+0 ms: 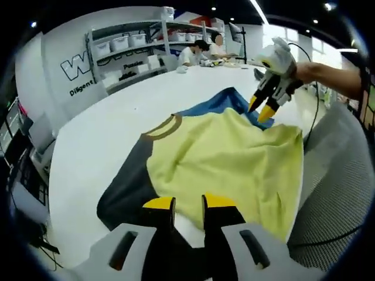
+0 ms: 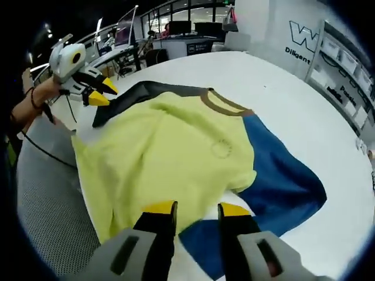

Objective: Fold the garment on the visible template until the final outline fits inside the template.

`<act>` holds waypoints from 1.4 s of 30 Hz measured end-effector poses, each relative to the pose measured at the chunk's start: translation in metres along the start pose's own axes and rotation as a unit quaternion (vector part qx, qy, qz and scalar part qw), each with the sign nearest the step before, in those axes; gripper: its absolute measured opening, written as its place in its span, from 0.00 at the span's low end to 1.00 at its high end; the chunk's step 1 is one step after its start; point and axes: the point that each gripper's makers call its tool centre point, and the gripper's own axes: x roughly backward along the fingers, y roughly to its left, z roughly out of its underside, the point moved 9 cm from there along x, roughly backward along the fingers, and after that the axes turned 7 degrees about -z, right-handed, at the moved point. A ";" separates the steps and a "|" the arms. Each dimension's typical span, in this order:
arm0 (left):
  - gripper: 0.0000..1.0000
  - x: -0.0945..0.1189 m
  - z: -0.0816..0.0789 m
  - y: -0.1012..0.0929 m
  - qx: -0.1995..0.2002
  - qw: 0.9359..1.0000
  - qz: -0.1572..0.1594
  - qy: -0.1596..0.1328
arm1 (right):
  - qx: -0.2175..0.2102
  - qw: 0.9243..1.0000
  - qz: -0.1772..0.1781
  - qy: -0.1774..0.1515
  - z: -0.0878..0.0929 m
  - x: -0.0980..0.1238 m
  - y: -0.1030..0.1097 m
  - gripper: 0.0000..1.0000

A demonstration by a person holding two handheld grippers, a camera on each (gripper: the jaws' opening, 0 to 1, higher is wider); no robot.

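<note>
Hand-held grippers apart over flat garment, collar toward table centre.

Your left tool has two black jaws capped with bright yellow tips, sitting on a light grey moulded body with slotted cut-outs on each side. Your right tool is the same build: black jaws, yellow caps, grey base with slots. Seen from across, each tool has a chunky white-grey housing on top, and a thin black cable trails off the left one. You're wearing a dark band on your left wrist, and both forearms are bare, no sleeves.
</note>
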 end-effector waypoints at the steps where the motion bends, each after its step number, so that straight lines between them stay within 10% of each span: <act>1: 0.16 -0.003 -0.001 0.002 0.011 1.000 -0.009 -0.001 | -0.002 1.000 0.004 -0.003 -0.001 -0.001 -0.002 0.23; 22: 0.25 -0.073 -0.004 0.024 0.057 0.997 -0.043 0.033 | -0.038 0.995 0.087 -0.021 -0.029 -0.043 -0.049 0.23; 42: 0.00 -0.094 0.005 0.033 0.060 0.994 -0.077 0.052 | -0.054 0.994 0.093 -0.011 -0.026 -0.063 -0.059 0.12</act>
